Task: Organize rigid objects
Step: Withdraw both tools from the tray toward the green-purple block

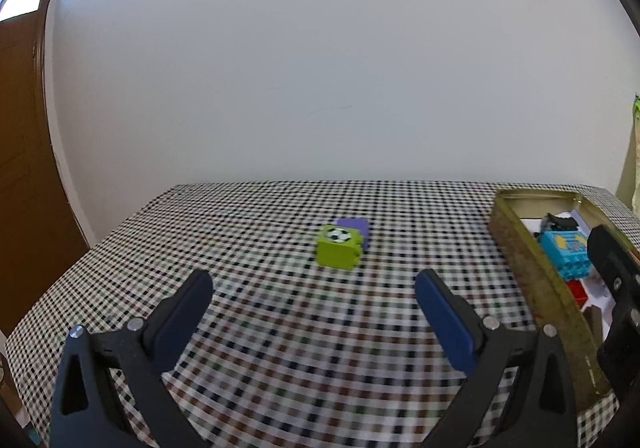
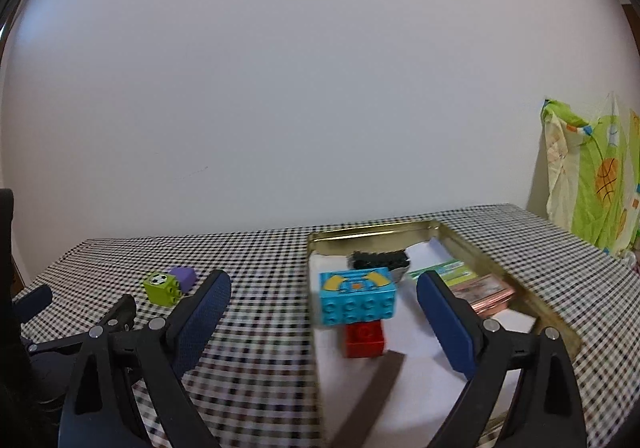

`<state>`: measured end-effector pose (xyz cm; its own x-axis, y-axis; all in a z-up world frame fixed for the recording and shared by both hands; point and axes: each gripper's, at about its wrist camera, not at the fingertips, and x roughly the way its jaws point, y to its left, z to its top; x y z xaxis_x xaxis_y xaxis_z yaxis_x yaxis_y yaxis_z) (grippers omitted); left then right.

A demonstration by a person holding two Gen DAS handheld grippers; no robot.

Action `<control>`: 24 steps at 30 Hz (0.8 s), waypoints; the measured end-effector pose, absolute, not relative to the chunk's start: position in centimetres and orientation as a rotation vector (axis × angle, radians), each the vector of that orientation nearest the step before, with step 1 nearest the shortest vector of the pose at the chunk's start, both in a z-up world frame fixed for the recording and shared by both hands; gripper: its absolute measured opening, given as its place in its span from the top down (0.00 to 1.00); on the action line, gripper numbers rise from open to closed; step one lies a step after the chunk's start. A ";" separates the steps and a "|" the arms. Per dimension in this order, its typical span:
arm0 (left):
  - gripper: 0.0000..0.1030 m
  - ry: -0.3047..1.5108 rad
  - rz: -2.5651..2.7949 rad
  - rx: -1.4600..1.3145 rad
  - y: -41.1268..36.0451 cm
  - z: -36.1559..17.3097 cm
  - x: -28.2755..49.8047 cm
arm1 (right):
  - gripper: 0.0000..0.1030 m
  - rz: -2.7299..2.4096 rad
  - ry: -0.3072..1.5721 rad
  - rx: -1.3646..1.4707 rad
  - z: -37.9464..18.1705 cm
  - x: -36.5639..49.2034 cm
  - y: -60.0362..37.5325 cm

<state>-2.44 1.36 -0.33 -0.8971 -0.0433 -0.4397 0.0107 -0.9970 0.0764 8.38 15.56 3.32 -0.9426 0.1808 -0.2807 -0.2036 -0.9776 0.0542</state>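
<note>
A green block with a football print [image 1: 338, 251] sits on the checked tablecloth with a purple block [image 1: 355, 227] touching it behind. My left gripper [image 1: 314, 288] is open and empty, a short way in front of them. My right gripper [image 2: 324, 290] is open and empty over the gold tin tray [image 2: 452, 238]. In the tray lie a light-blue block [image 2: 357, 296], a red block [image 2: 363, 339] and a black block [image 2: 380, 260]. The green block [image 2: 161, 288] and the purple block [image 2: 183, 276] also show at the left of the right wrist view. The tray [image 1: 528, 260] shows at the right of the left wrist view.
The tray also holds white paper [image 2: 420, 368], a green card [image 2: 448, 271] and a pinkish stack [image 2: 486, 294]. A white wall stands behind the table. A brown door [image 1: 20, 167] is at the left. A colourful cloth [image 2: 592, 175] hangs at the right.
</note>
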 end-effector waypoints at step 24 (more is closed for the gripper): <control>0.01 -0.072 -2.966 0.756 -2.3 -0.9 -5.9 | 0.07 2.694 0.296 -0.552 1.6 4.2 12.7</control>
